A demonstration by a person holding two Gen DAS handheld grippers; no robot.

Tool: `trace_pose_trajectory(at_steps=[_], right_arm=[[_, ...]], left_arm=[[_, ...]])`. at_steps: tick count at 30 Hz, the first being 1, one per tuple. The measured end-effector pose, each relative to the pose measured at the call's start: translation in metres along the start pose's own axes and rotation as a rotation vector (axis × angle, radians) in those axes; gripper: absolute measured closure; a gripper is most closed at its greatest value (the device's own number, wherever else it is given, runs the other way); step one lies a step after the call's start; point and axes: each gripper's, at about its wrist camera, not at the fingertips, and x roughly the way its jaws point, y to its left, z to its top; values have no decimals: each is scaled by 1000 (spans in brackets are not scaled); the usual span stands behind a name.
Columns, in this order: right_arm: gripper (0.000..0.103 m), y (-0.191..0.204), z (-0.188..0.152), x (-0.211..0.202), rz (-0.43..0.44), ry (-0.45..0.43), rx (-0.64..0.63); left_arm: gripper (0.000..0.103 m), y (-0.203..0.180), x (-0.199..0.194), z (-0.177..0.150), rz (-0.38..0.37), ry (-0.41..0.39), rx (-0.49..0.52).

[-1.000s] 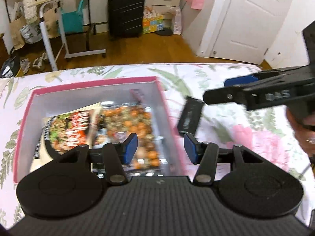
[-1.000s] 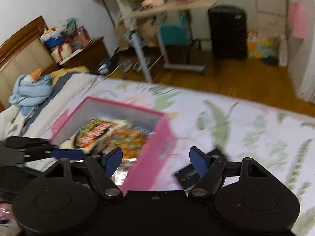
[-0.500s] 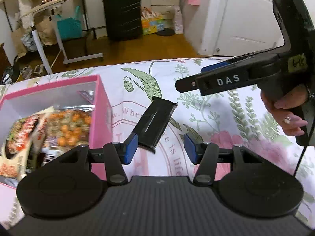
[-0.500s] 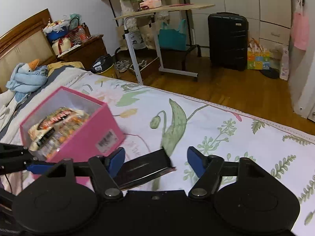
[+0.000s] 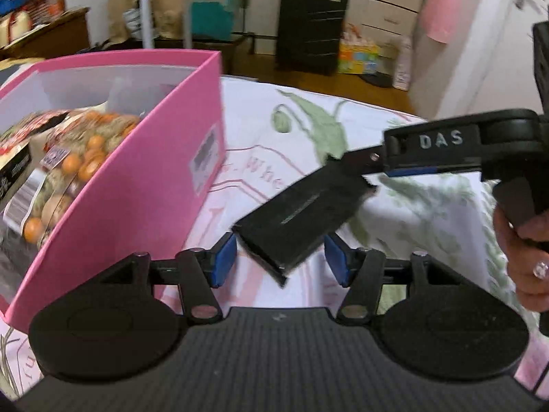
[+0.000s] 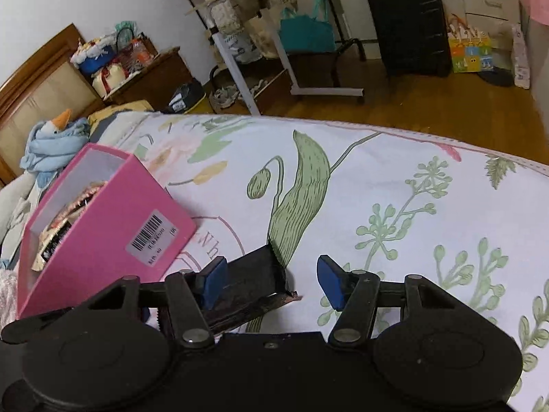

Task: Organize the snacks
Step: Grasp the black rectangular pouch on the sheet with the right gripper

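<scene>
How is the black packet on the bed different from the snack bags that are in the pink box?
The black packet is plain and dark; the snack bags are brightly printed, with orange food pictured. The packet lies flat on the floral bedsheet, outside the pink box; the bags sit inside it. Both grippers are at the packet's ends; neither is near the bags. Both look like sealed flexible packaging.

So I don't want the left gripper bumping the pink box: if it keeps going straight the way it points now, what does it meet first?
Probably the black packet lying on the bedspread. It sits right ahead between the left gripper and its open jaws, which have just been opening. The pink box stands off to the left.
</scene>
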Motion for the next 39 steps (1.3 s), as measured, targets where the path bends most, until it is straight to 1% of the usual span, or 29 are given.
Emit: trace_pose_trajectory(at_steps=[3, 6, 8, 10, 12, 14, 16, 20, 23, 25, 27, 34, 38, 39], right_arm=[[39, 1, -1, 8, 0, 16, -12], [39, 0, -1, 15, -9, 24, -9], [40, 1, -2, 17, -9, 25, -5], [49, 3, -3, 17, 8, 32, 4], [54, 6, -5, 17, 12, 51, 4], [58, 8, -7, 13, -7, 66, -4], [59, 6, -11, 6, -12, 75, 32], [59, 10, -24, -9, -57, 101, 52], [57, 16, -33, -21, -93, 115, 77], [55, 24, -41, -28, -121, 121, 54], [50, 33, -49, -36, -141, 114, 9], [49, 46, -71, -58, -187, 109, 54], [46, 60, -81, -72, -208, 109, 78], [43, 64, -84, -76, -209, 103, 78]], left_arm=[[42, 5, 8, 0, -22, 20, -14], [42, 11, 15, 1, -51, 48, -53], [44, 14, 19, 2, -78, 57, -75], [47, 15, 19, 3, -95, 58, -77], [49, 15, 20, 4, -97, 64, -79], [52, 15, 21, 4, -96, 71, -69], [52, 16, 18, 4, -121, 86, -68], [52, 13, 9, 1, -167, 122, -48], [52, 10, 1, -2, -196, 154, -33], [52, 6, -4, -5, -206, 169, -10], [52, 4, -8, -9, -216, 187, 7], [52, 2, -25, -16, -244, 224, 62], [52, 2, -43, -19, -259, 227, 105], [52, 1, -47, -19, -261, 224, 120]])
